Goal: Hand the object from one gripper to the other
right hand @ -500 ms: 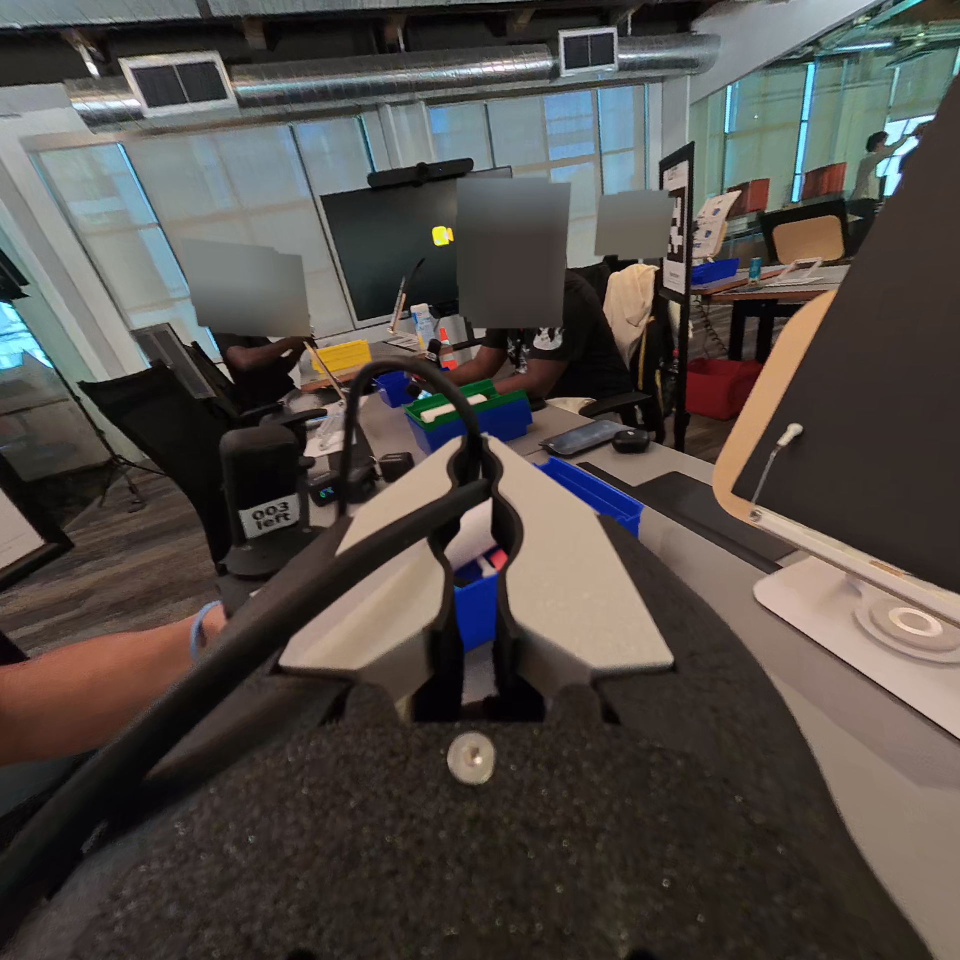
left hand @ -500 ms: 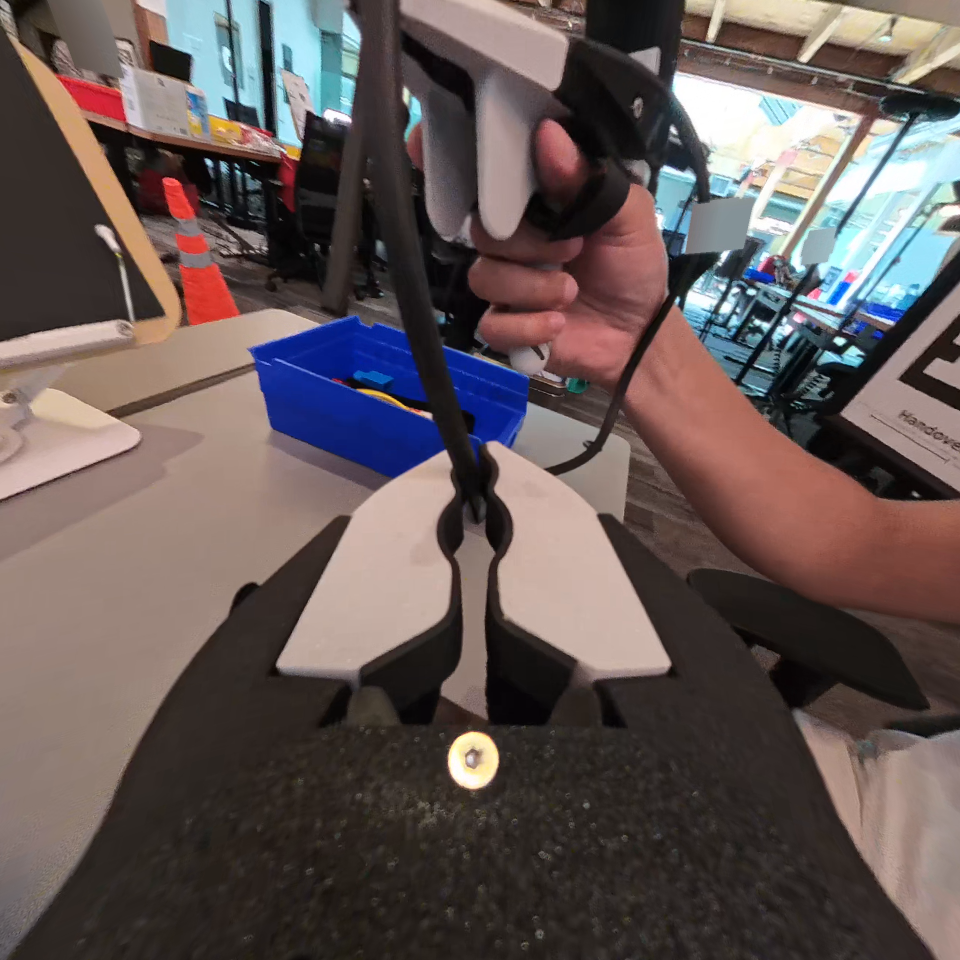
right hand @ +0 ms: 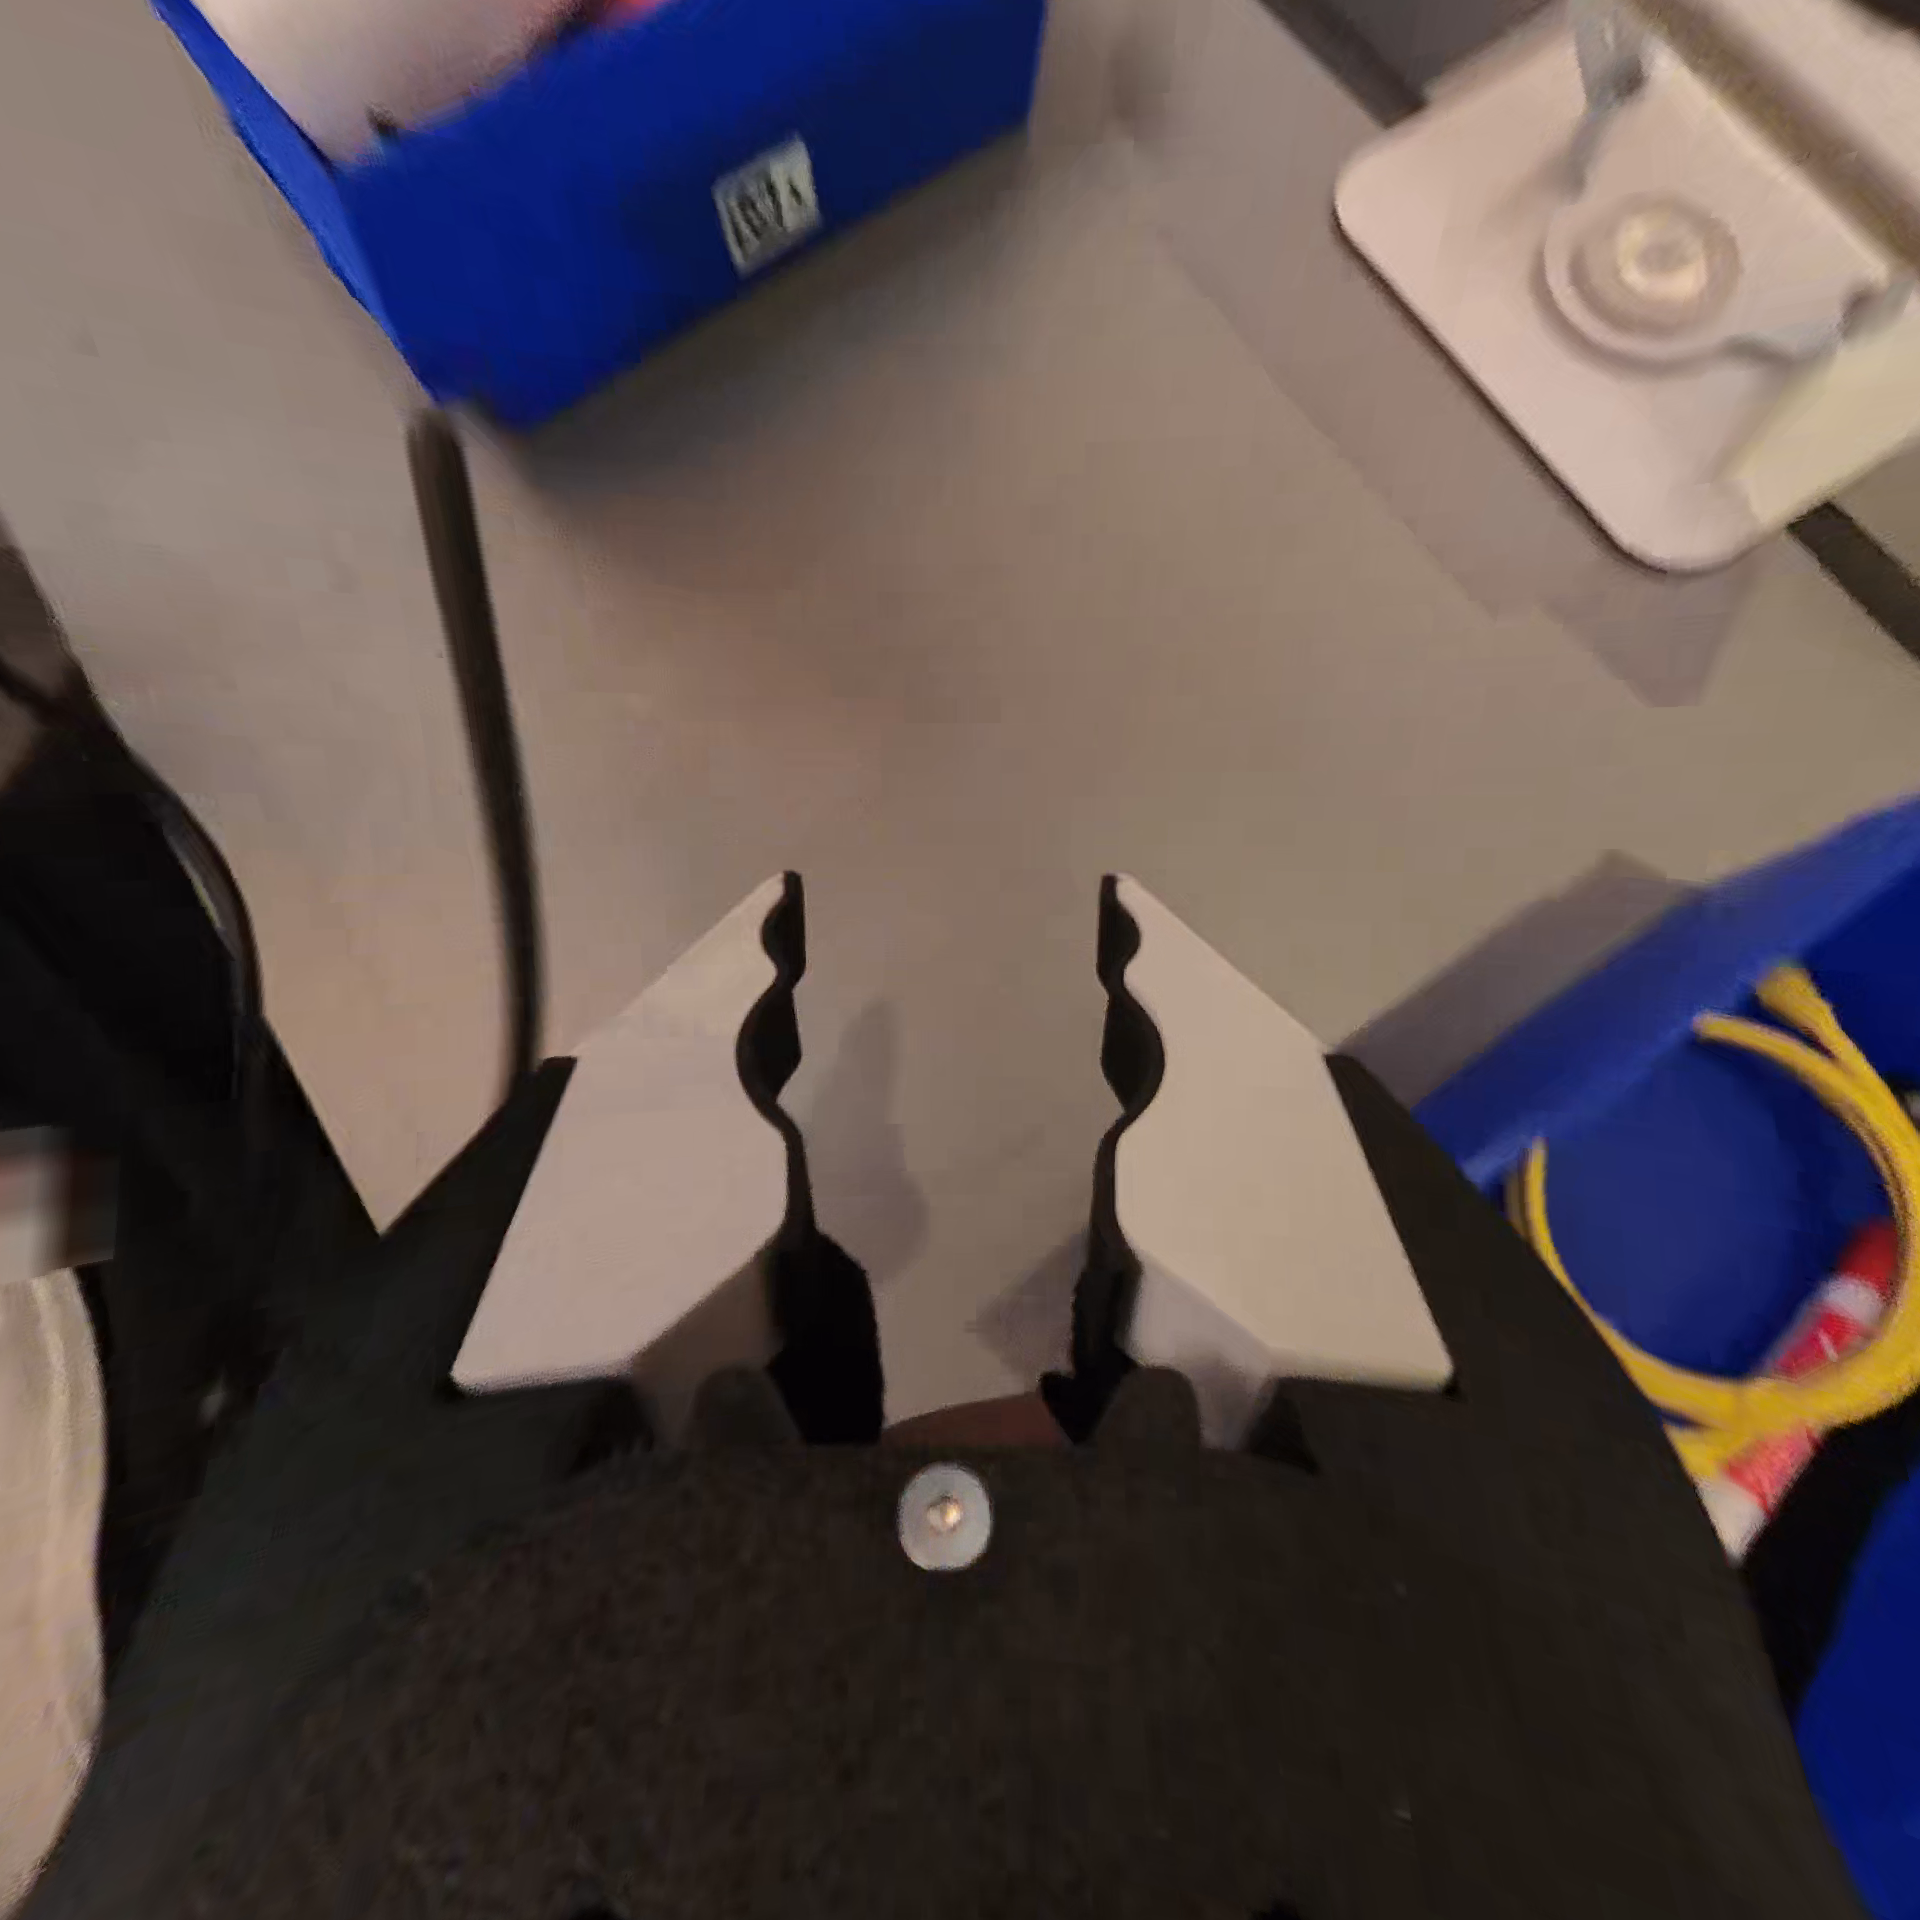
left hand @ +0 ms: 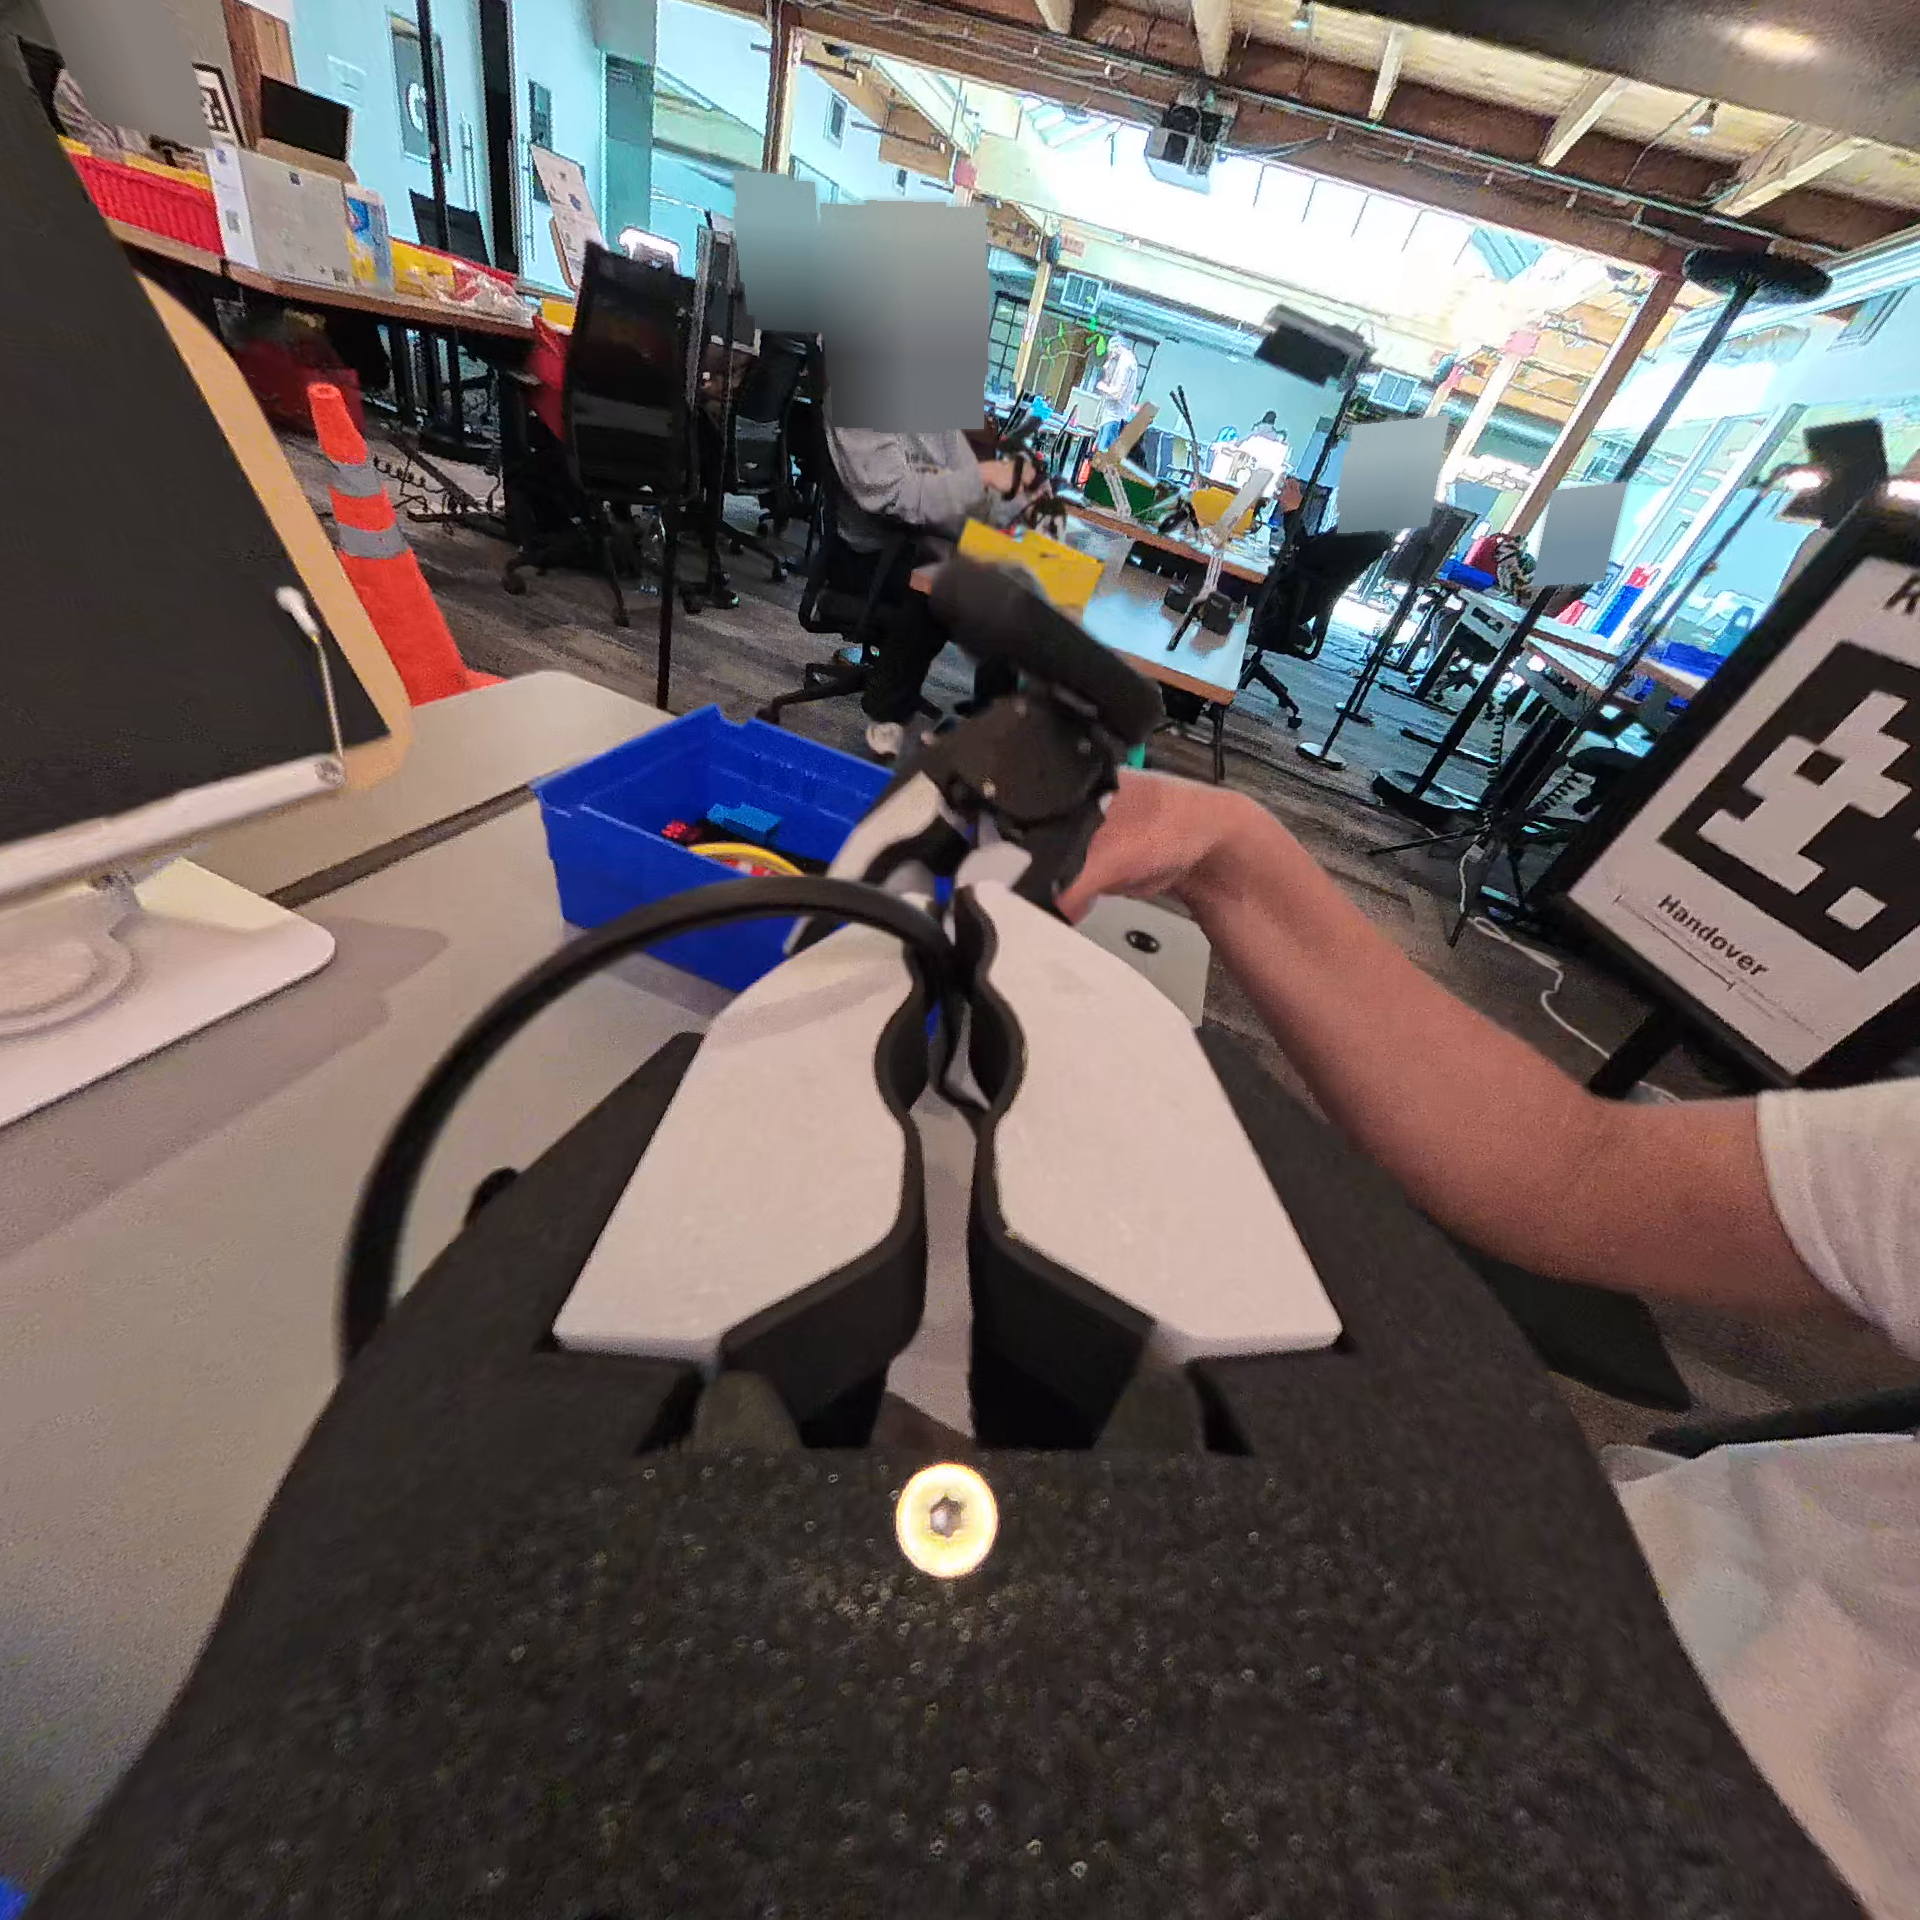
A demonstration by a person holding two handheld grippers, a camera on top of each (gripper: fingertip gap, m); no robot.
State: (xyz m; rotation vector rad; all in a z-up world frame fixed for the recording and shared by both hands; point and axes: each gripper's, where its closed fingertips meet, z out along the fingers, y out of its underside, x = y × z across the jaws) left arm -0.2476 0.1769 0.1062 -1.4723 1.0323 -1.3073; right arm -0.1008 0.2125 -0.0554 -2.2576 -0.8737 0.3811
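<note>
Around me lay a grey table [left hand: 208,1195] in a busy workshop, with a blue bin [left hand: 665,831], a white stand [left hand: 156,966], an orange cone [left hand: 374,561] and seated people beyond. A second blue bin [right hand: 1683,1049] holding yellow cord [right hand: 1860,1143] sat at my right. Half a second before, both grippers had clamped the black cable [left hand: 582,956] while the right one was held high; now my right gripper [right hand: 948,894] pointed down at the table, jaws wide and empty, and the left gripper [left hand: 951,935] alone pinched the cable at its tips, the loop arching leftward.
</note>
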